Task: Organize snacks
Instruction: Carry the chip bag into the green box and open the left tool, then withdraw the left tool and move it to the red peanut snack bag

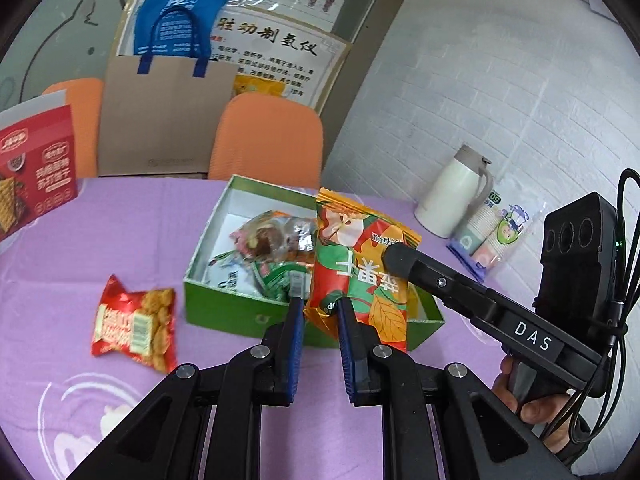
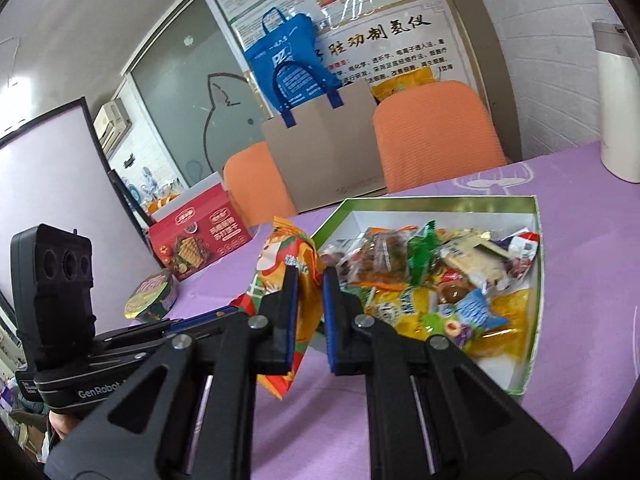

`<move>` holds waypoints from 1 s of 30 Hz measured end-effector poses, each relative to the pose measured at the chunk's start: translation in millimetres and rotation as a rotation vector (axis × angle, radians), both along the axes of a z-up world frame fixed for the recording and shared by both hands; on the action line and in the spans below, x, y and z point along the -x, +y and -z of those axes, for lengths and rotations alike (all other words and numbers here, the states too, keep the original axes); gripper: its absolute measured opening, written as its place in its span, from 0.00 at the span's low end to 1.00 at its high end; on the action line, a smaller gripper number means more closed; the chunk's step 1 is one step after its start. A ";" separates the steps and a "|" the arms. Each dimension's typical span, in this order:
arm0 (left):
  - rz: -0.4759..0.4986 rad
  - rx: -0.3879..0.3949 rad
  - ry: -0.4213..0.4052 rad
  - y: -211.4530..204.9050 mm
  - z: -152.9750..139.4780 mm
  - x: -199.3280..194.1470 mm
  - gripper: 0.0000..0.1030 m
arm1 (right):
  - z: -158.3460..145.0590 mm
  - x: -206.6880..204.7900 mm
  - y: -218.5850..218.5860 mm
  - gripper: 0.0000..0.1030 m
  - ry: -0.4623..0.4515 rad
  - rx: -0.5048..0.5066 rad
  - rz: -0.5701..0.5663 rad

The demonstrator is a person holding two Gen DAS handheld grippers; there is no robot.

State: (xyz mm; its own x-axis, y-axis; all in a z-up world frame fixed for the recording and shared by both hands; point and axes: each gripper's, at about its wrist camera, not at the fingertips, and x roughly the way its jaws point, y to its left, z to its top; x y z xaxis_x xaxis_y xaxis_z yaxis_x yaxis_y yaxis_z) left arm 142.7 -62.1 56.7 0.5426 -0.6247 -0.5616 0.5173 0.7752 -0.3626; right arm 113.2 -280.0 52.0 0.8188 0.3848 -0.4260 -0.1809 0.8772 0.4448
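An orange and green apple-chip bag [image 1: 360,276] hangs upright in the air over the near edge of the green box [image 1: 224,308]. My left gripper [image 1: 320,304] is shut on its lower corner. My right gripper [image 1: 394,256] reaches in from the right and is shut on the bag's upper edge. In the right wrist view the same bag [image 2: 276,264] sits between the blue pads of my right gripper [image 2: 310,276], and the left gripper [image 2: 236,312] grips it from the left. The open box [image 2: 440,200] holds several wrapped snacks. A red snack packet [image 1: 134,320] lies on the purple cloth left of the box.
A red cracker box [image 1: 36,172] stands at the far left, with a round tin [image 2: 152,296] near it. A white thermos [image 1: 456,192] and a pack of paper cups [image 1: 496,236] stand by the right wall. Two orange chairs [image 1: 268,136] and cardboard stand behind the table.
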 end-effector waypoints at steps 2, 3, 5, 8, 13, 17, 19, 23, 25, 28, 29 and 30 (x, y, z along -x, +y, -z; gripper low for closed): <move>0.029 -0.003 0.006 -17.2 -2.2 -10.1 0.16 | 2.6 -3.2 -13.5 0.13 0.003 -0.004 0.031; 0.041 -0.005 0.010 -25.6 -2.6 -15.7 0.16 | 3.6 -5.6 -19.9 0.13 0.007 -0.006 0.043; 0.060 -0.013 0.016 -41.3 -2.6 -24.3 0.16 | 6.9 -11.4 -33.1 0.13 0.016 -0.013 0.065; 0.080 -0.024 0.029 -61.2 1.0 -38.2 0.16 | 13.1 -22.5 -48.3 0.13 0.034 -0.028 0.088; 0.082 -0.031 0.068 -81.5 11.4 -62.8 0.16 | 24.5 -45.2 -60.7 0.13 0.066 -0.028 0.111; 0.073 -0.048 0.085 -88.8 23.2 -83.5 0.16 | 39.2 -60.6 -61.9 0.35 0.113 0.047 0.173; 0.066 -0.076 0.094 -93.4 30.6 -89.7 0.29 | 45.9 -58.7 -62.2 0.47 0.116 0.069 0.186; -0.029 -0.081 0.073 -82.8 39.8 -88.0 0.81 | 54.4 -50.9 -67.1 0.57 0.124 0.084 0.214; -0.054 -0.068 0.064 -75.6 40.7 -85.0 0.83 | 55.7 -49.1 -69.4 0.62 0.130 0.078 0.223; -0.073 -0.095 0.066 -71.9 40.4 -82.6 0.87 | 53.0 -43.5 -70.8 0.81 0.121 0.071 0.230; -0.085 -0.109 0.055 -70.8 39.3 -80.7 0.88 | 50.9 -42.2 -70.1 0.84 0.115 0.072 0.232; -0.097 -0.120 0.041 -69.5 37.9 -78.2 0.90 | 48.4 -39.9 -69.0 0.85 0.111 0.074 0.231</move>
State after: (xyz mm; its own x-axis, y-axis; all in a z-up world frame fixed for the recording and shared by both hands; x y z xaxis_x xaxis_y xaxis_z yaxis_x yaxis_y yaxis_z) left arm 220.9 -131.6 18.8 0.5725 -0.4973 -0.6519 0.4246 0.8599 -0.2832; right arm 153.1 -349.0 3.6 0.8281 0.1574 -0.5380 0.0742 0.9205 0.3836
